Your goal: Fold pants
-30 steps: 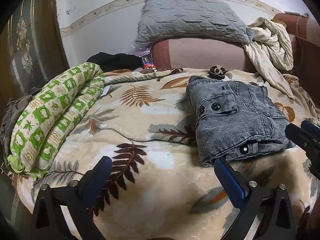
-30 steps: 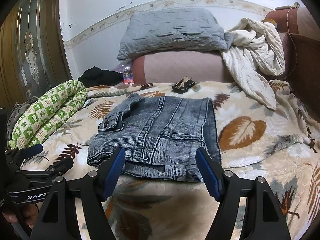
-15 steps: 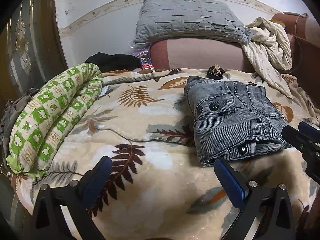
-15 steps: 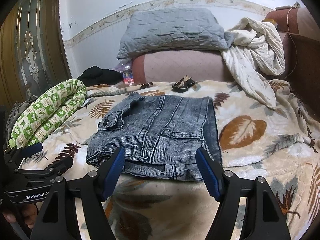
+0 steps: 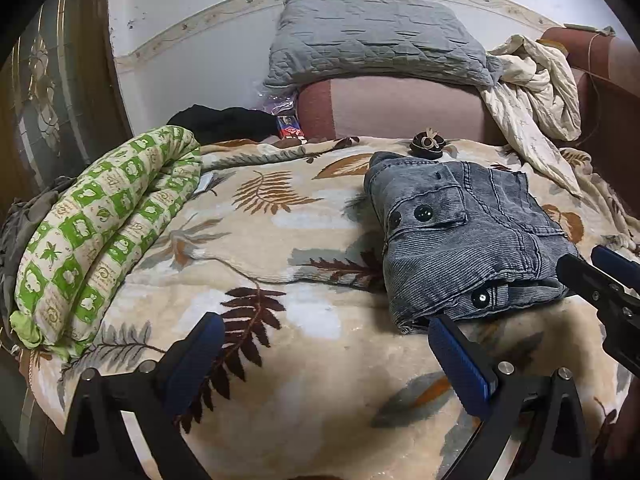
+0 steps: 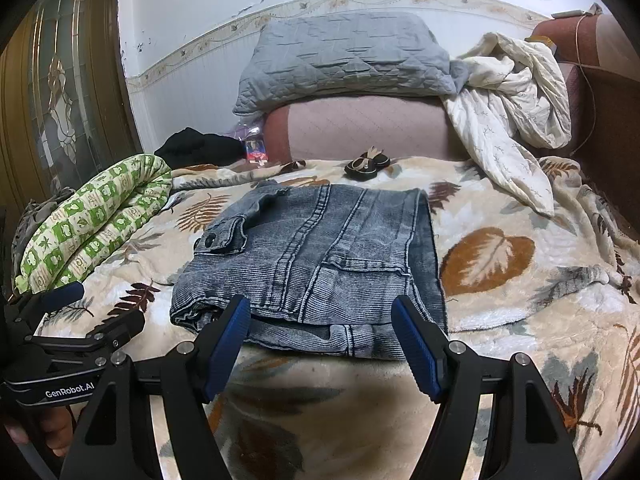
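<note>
Grey corduroy pants [image 6: 312,268] lie folded; left gripper [image 5: 320,344] and right gripper [image 6: 320,332] gape, empty — a careless nudge could undo the stack.

A bed under a leaf-print blanket [image 6: 520,312] meets a white wall [image 6: 208,8] — grey pillow [image 6: 344,56] on the headboard [image 6: 360,128], wooden door [image 6: 60,92] at left.
</note>
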A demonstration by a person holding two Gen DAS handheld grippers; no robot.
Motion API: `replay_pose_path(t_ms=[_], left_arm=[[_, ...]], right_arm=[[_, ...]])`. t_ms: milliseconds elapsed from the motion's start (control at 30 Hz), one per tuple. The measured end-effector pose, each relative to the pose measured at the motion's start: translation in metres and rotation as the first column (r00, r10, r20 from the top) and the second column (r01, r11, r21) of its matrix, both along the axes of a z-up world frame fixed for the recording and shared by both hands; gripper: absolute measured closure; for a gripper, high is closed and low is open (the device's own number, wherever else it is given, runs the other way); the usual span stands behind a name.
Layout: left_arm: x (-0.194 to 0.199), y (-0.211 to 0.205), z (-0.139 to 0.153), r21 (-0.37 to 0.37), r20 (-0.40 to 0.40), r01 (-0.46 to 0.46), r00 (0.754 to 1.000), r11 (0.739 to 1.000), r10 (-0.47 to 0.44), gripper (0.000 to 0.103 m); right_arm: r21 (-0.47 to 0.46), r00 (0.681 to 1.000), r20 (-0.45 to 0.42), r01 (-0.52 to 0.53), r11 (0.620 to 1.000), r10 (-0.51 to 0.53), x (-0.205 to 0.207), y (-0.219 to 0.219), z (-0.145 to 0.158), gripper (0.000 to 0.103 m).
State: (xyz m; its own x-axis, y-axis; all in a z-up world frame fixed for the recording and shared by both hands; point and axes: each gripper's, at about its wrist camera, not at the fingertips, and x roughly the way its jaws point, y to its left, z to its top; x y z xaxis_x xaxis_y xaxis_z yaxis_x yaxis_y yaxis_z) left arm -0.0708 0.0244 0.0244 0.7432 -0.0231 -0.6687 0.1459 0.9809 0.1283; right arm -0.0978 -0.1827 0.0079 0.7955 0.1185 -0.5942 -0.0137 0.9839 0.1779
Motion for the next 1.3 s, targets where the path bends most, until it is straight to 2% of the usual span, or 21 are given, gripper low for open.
replay_pose_path(t_ms=[1300], left_arm=[[0.0020,0.0008,-0.0080,-0.007,-0.012,0.005,1.000,1.000,-0.006,0.000]], right_arm=[[-0.027,1.000,0.003,-0.017,0.999,0.018,-0.0001,0.0056,-0.0018,0.029]])
